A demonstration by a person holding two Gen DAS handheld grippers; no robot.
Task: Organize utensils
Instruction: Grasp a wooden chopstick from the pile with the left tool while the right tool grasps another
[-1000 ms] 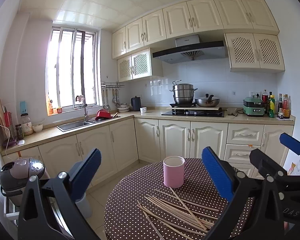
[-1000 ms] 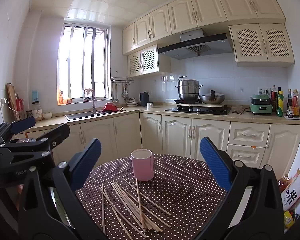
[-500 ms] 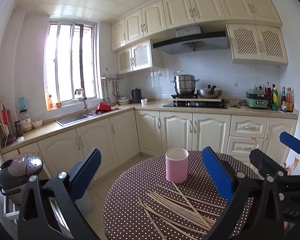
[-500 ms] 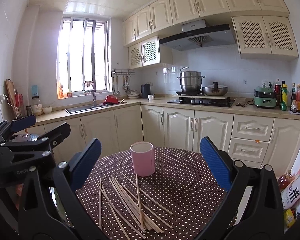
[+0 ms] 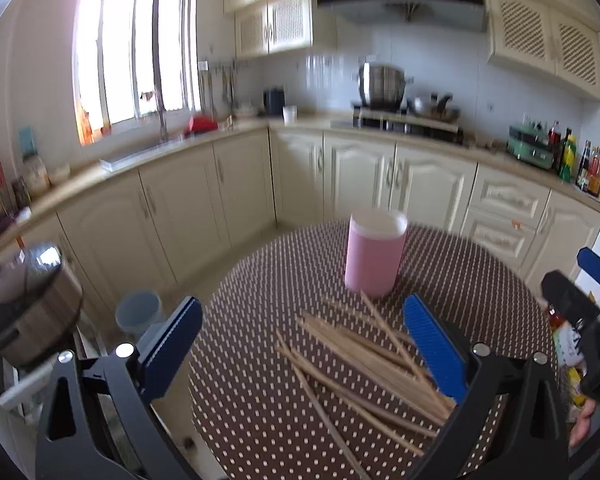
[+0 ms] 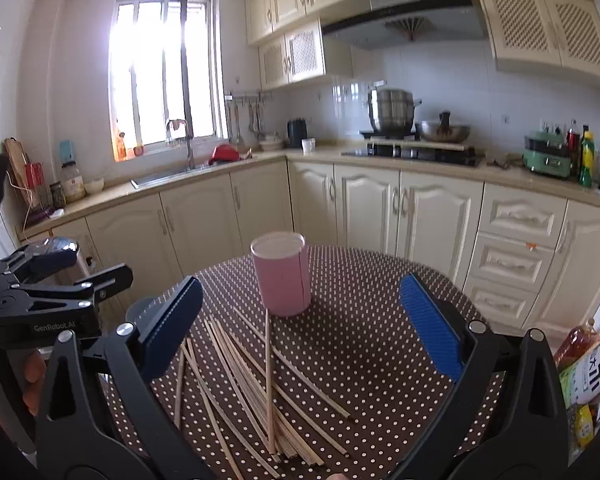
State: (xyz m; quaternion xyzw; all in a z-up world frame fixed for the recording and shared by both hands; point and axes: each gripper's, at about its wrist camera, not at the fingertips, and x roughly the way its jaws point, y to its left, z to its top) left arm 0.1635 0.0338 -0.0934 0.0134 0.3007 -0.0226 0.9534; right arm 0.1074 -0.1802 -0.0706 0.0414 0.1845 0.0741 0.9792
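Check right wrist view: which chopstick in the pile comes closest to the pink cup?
The chopstick running nearly straight up the frame, crossing over the fanned pile; its far tip ends just short of the pink cup.

Both tongs are tilting down and closing in on the chopsticks [image 5: 364, 360]: left tongs [image 5: 300, 344], right tongs [image 6: 300, 320]; pink cup [image 6: 281, 280] is looming nearer.

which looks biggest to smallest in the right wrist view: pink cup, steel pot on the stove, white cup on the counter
1. pink cup, though it sits nearest the camera, which inflates it
2. steel pot
3. white cup
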